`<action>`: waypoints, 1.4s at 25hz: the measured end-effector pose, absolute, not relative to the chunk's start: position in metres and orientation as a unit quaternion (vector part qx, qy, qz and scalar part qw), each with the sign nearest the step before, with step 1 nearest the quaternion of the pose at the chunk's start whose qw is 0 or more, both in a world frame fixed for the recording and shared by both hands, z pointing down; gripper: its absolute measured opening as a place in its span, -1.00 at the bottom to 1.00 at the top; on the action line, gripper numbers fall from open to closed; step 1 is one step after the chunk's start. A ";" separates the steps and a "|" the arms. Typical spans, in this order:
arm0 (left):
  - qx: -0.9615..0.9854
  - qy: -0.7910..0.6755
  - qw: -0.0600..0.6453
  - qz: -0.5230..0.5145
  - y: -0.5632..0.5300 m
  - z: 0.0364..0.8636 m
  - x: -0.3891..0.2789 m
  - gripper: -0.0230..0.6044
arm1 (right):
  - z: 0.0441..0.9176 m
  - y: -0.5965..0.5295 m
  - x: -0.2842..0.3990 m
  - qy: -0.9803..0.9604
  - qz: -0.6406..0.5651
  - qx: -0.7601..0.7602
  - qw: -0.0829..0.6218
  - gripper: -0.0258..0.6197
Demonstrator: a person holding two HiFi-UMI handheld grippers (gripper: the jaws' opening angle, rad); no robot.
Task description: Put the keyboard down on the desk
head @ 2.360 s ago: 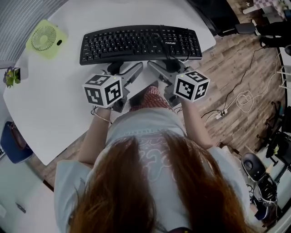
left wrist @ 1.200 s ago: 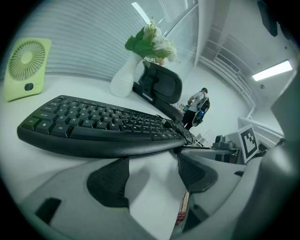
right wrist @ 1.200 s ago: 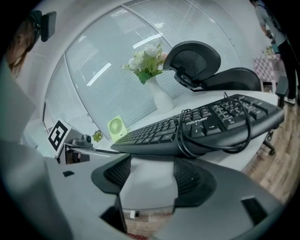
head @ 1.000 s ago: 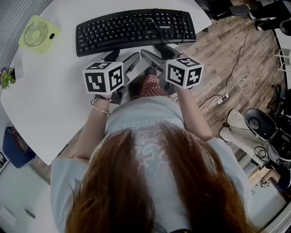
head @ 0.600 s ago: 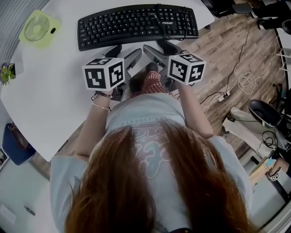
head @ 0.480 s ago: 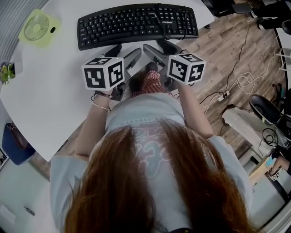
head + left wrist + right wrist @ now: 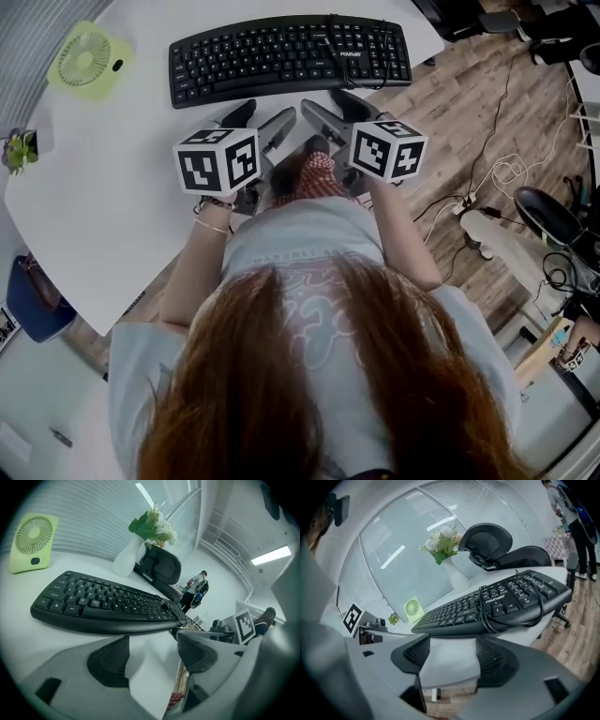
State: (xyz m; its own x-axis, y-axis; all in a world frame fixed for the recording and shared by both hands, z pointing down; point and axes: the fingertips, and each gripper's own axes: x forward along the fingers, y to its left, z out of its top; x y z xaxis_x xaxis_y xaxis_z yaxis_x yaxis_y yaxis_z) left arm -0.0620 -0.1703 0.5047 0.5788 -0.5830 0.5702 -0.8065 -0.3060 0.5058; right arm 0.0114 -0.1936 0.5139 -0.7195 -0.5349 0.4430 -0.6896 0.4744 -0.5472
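The black keyboard [image 7: 291,58] lies flat on the white desk [image 7: 122,216], with its cable [image 7: 361,66] looped over its right end. Both grippers hover over the desk's near edge, just short of the keyboard's front and not touching it. My left gripper [image 7: 265,114] is open and empty. So is my right gripper [image 7: 330,103]. In the left gripper view the keyboard [image 7: 108,606] stretches beyond the open left gripper [image 7: 152,644]. The right gripper view shows the keyboard [image 7: 497,606] and its cable [image 7: 506,609] past the empty right gripper [image 7: 452,651].
A small green fan [image 7: 89,61] stands at the desk's far left, with a tiny potted plant [image 7: 21,150] at the left edge. A white vase of flowers [image 7: 129,557] and a black office chair [image 7: 161,566] lie behind the keyboard. Wood floor with cables [image 7: 497,187] lies right.
Both grippers have drawn back a little from the keyboard's front edge toward the person. The keyboard stays flat on the desk.
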 end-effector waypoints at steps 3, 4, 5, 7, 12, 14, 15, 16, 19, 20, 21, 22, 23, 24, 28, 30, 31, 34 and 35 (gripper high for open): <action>0.797 -0.434 0.397 0.138 -0.171 0.505 -0.062 0.10 | 0.514 -0.193 0.013 -0.851 0.365 0.364 0.106 0.00; 0.797 -0.433 0.397 0.137 -0.170 0.505 -0.062 0.10 | 0.513 -0.192 0.013 -0.851 0.363 0.366 0.105 0.00; 0.798 -0.433 0.397 0.136 -0.170 0.505 -0.062 0.10 | 0.511 -0.192 0.014 -0.851 0.361 0.367 0.103 0.00; 0.799 -0.432 0.396 0.135 -0.169 0.505 -0.062 0.10 | 0.509 -0.191 0.013 -0.852 0.358 0.368 0.100 0.00; 0.801 -0.428 0.397 0.132 -0.165 0.506 -0.060 0.10 | 0.506 -0.186 0.012 -0.855 0.356 0.366 0.097 0.00; 0.803 -0.427 0.395 0.128 -0.163 0.502 -0.059 0.10 | 0.503 -0.184 0.012 -0.856 0.354 0.364 0.097 0.00; 0.806 -0.426 0.392 0.124 -0.162 0.498 -0.059 0.10 | 0.501 -0.183 0.012 -0.857 0.352 0.363 0.096 0.00; 0.809 -0.425 0.389 0.120 -0.163 0.494 -0.060 0.10 | 0.498 -0.183 0.012 -0.858 0.350 0.363 0.095 0.00; 0.816 -0.428 0.373 0.109 -0.168 0.480 -0.066 0.10 | 0.489 -0.187 0.013 -0.862 0.340 0.364 0.088 0.00; 0.818 -0.429 0.367 0.105 -0.170 0.476 -0.068 0.10 | 0.486 -0.188 0.013 -0.864 0.337 0.365 0.084 0.00; 0.820 -0.432 0.362 0.101 -0.171 0.472 -0.071 0.10 | 0.482 -0.188 0.014 -0.866 0.333 0.365 0.080 0.00; 0.822 -0.434 0.355 0.096 -0.172 0.467 -0.073 0.10 | 0.478 -0.189 0.013 -0.869 0.328 0.364 0.076 0.00; 0.824 -0.438 0.347 0.092 -0.174 0.462 -0.076 0.10 | 0.472 -0.191 0.012 -0.872 0.322 0.363 0.070 0.00; 0.826 -0.442 0.339 0.088 -0.176 0.456 -0.078 0.10 | 0.466 -0.192 0.012 -0.875 0.316 0.361 0.065 0.00; 0.834 -0.449 0.312 0.072 -0.180 0.428 -0.079 0.10 | 0.433 -0.195 0.013 -0.887 0.290 0.356 0.041 0.00; 0.841 -0.449 0.293 0.062 -0.184 0.411 -0.079 0.10 | 0.415 -0.199 0.011 -0.895 0.269 0.356 0.028 0.00; 0.846 -0.449 0.283 0.057 -0.186 0.403 -0.079 0.10 | 0.405 -0.200 0.010 -0.898 0.257 0.355 0.022 0.00; 0.856 -0.446 0.259 0.037 -0.189 0.377 -0.078 0.10 | 0.379 -0.203 0.009 -0.907 0.225 0.357 0.005 0.00; 0.858 -0.446 0.251 0.030 -0.190 0.370 -0.078 0.10 | 0.371 -0.204 0.009 -0.909 0.217 0.356 -0.001 0.00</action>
State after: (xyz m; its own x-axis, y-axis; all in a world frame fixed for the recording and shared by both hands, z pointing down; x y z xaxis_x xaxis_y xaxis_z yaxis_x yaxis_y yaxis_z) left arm -0.0783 -0.1900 0.3702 0.6002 -0.7510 0.2755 -0.7810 -0.4757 0.4047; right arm 0.0088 -0.2035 0.3711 -0.7460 -0.6482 0.1528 -0.6474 0.6521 -0.3945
